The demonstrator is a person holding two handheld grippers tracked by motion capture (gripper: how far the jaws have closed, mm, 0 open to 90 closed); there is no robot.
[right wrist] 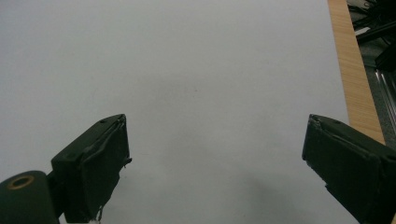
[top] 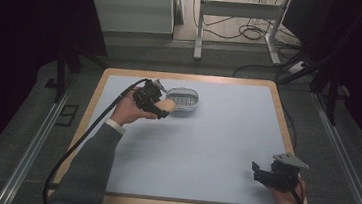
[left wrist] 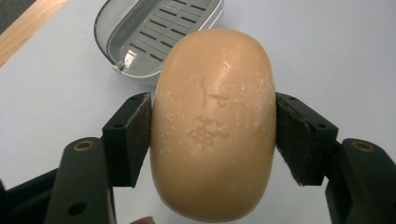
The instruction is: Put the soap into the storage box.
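The right gripper (right wrist: 215, 168) reaches in from the bottom edge, its two black jaws spread wide apart with nothing between them. The jaw on the left of the view shows a worn pad face (right wrist: 103, 175) with a frayed edge and a brass-coloured screw hole (right wrist: 19, 182) on the arm behind it. The jaw on the right is cut off by the frame's corner. Beneath and beyond them lies the pale blue-grey table surface (right wrist: 187, 70), bare and smooth. A strip of light wooden edging (right wrist: 354, 70) runs down the right side, with dark cables (right wrist: 373, 23) and floor past it.
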